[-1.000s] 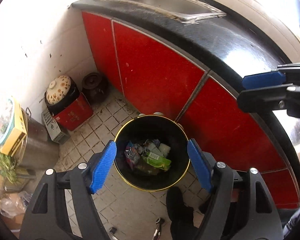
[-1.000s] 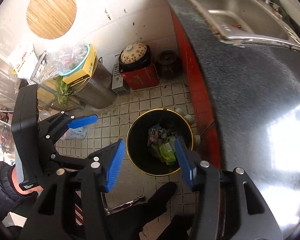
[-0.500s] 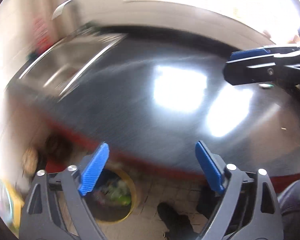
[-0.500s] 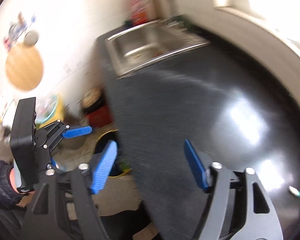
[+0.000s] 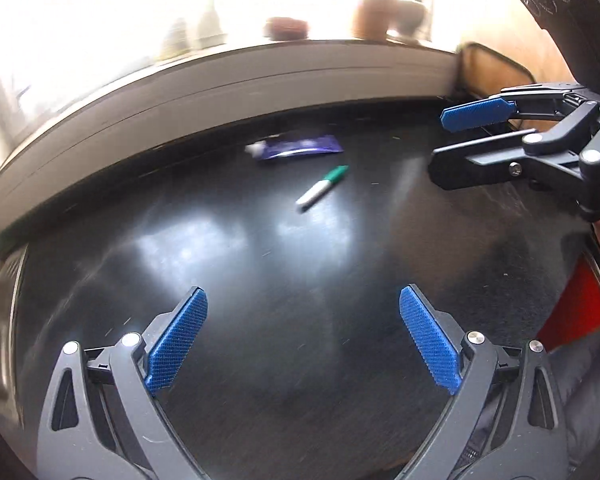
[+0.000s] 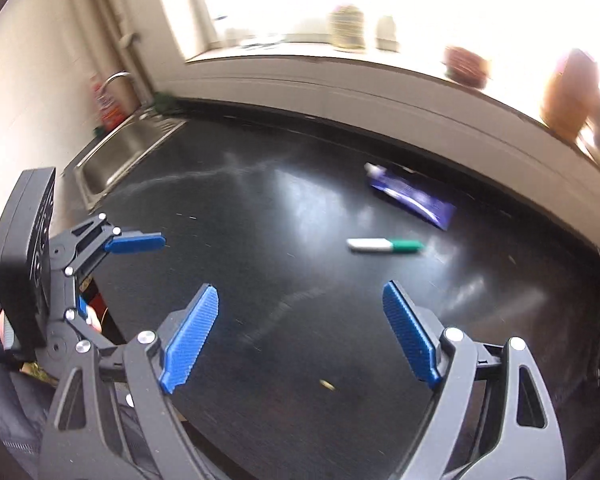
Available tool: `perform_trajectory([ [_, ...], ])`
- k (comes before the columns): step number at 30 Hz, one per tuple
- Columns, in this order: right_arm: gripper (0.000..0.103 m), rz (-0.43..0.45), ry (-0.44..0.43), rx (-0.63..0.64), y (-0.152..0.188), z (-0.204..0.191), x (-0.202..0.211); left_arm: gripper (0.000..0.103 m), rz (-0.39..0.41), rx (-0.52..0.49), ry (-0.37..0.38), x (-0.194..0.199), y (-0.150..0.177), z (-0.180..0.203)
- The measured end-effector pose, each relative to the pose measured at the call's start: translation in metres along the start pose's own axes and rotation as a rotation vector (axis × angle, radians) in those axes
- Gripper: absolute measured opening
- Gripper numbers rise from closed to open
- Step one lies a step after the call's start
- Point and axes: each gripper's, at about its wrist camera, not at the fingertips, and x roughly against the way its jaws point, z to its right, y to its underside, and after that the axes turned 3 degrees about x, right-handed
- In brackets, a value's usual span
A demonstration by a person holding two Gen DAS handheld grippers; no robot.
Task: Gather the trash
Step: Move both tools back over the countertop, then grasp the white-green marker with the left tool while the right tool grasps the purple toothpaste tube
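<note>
Left gripper [image 5: 300,340] and right gripper [image 6: 298,334] both spread wide, empty, above black countertop [image 6: 260,240], marker [image 6: 384,245] and purple tube [image 6: 412,198] ahead near its back edge

Black countertop [image 5: 260,280] seen past spread, empty left gripper [image 5: 304,336].
A green-and-white marker [image 5: 322,187] is laid just beside a purple tube [image 5: 300,148].

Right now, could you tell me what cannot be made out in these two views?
- Windowsill items: both views, glare and blur hide what they are.
- Purple tube: print blurred in both.
- Sink: right view, too blurred to judge contents.
- Right hand-held gripper: left view, edge cuts its body.
</note>
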Motion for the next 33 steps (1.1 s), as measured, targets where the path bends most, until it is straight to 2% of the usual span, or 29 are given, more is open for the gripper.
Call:
perform_trajectory([
  [4, 0.082, -0.015, 0.014, -0.049, 0.023, 0.039, 0.008, 0.094, -0.017, -0.053, 0.026, -0.02, -0.019, 0.016],
  [8, 0.082, -0.028, 0.008, -0.067, 0.029, 0.058, 0.006, 0.094, -0.031, -0.079, 0.035, -0.038, -0.034, 0.024],
  [17, 0.082, -0.064, -0.001, -0.025, 0.014, 0.103, -0.018, 0.094, -0.095, -0.106, 0.03, -0.099, -0.064, 0.029],
  [22, 0.082, -0.117, -0.024, 0.088, -0.006, 0.134, -0.062, 0.093, -0.126, -0.148, 0.037, -0.142, -0.08, 0.026],
  [27, 0.082, -0.148, -0.073, 0.2, -0.046, 0.161, -0.117, 0.083, -0.156, -0.205, 0.059, -0.186, -0.096, 0.023],
  [33, 0.082, -0.191, -0.135, 0.307, -0.086, 0.173, -0.188, 0.072, -0.187, -0.224, 0.131, -0.219, -0.102, 0.018],
])
